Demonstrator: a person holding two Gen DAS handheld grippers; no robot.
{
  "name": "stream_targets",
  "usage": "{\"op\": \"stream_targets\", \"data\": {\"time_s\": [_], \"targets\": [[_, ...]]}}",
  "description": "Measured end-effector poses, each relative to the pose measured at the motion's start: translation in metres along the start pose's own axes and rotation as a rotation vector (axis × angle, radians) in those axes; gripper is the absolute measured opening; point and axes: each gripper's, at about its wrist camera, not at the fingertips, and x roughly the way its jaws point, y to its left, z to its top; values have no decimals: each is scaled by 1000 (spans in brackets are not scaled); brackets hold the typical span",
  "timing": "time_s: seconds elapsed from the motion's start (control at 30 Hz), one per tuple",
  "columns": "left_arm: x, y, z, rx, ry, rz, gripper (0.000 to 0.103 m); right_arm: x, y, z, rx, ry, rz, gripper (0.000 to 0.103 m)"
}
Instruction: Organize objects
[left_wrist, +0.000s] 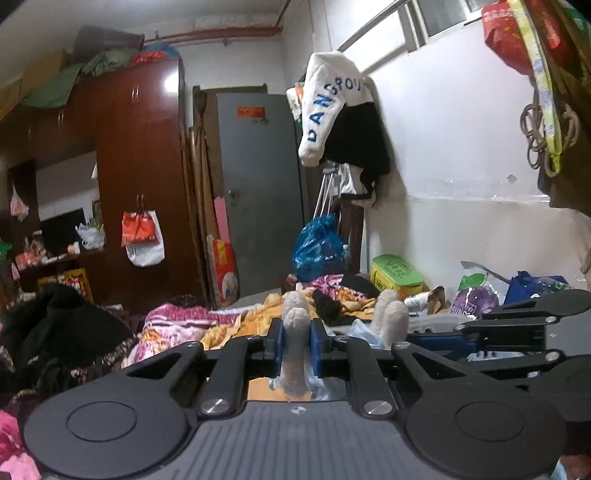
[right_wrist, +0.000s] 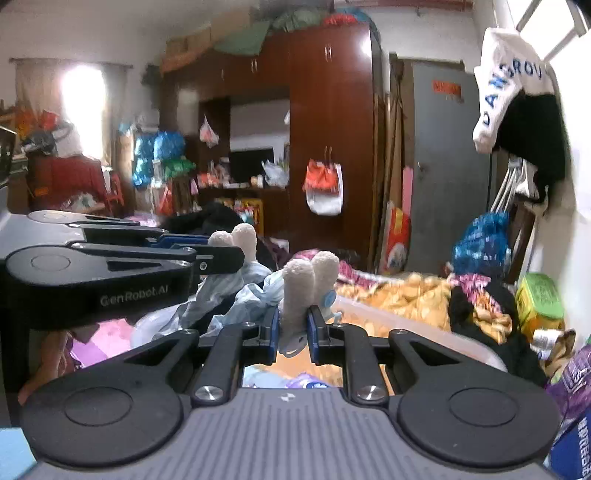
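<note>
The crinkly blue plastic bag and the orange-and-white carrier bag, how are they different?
The crinkly blue plastic bag sits low down beside the grey metal door; the orange-and-white carrier bag hangs from a handle on the dark red-brown wardrobe. The blue bag is one colour and bulges in a rounded lump; the carrier bag is two-toned and droops flatter. Both are soft bags, left apart from the bed clutter.

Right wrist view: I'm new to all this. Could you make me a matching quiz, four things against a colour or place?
Things:
1. wardrobe
2. door
3. sweatshirt
4. cloth

Descriptions:
a. grey
b. pale blue, pinched in the jaws of the right gripper
c. glossy reddish-brown
d. white with blue letters, hanging by the wall

Pairs: 1-c, 2-a, 3-d, 4-b
</note>
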Motion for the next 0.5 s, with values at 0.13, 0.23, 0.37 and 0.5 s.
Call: {"op": "stream_targets", "data": {"time_s": [0.13, 0.23, 0.37, 0.5], "targets": [[3, 2, -2, 2, 13, 16, 18, 4, 1, -2, -12, 27, -13, 18], [7, 2, -1, 0, 25, 33, 18, 4, 2, 0, -17, 40, -16, 21], [13, -4, -4, 43, 29, 96, 54, 5, -2, 1, -31, 80, -63, 62], [-14, 0, -8, 32, -43, 110, 88, -33, -7, -10, -63, -34, -144, 103]]}}
